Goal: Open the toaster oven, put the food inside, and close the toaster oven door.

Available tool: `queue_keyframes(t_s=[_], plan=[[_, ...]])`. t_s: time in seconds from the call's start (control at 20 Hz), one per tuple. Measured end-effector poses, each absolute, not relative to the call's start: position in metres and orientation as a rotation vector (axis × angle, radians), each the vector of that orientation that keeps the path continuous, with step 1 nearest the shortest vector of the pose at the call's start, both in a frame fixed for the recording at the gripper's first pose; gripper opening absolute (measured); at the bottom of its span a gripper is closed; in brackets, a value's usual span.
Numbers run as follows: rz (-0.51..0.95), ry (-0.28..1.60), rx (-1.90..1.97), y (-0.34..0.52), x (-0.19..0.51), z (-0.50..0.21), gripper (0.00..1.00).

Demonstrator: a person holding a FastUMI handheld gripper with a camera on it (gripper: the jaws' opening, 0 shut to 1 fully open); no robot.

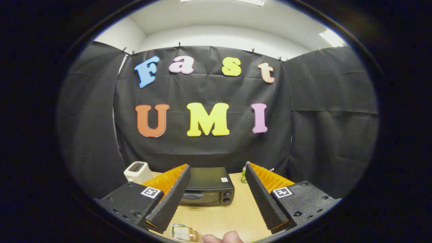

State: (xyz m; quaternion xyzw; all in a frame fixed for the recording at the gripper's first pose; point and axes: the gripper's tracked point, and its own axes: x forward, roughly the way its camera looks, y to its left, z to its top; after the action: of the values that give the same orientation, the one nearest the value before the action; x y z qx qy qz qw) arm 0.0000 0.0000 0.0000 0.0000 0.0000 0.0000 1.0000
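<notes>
Light wooden tabletop spread across the lower middle of the frame, below the black cloth wall. Gripper hung above it at lower centre, fingers wide apart, clamped on nothing. Black box-shaped toaster oven with glass door stood shut between and beyond the fingers, at the far side of the tabletop; two round knobs at its right front. White pop-up toaster sat left of it, beyond the left finger. Clear plastic tray holding pale and brown food lay at the bottom, near the left finger's base. Part of a hand showed just right of that tray. Small green item, too small to identify, stood right of the oven.
</notes>
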Motion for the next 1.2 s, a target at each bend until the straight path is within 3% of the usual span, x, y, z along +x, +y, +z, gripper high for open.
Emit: queue_keyframes(t_s=[0.85,1.2], plan=[[0.02,-0.01,-0.012,0.021,-0.023,0.022,1.0],[0.056,0.018,0.002,0.039,-0.009,0.001,1.0]])
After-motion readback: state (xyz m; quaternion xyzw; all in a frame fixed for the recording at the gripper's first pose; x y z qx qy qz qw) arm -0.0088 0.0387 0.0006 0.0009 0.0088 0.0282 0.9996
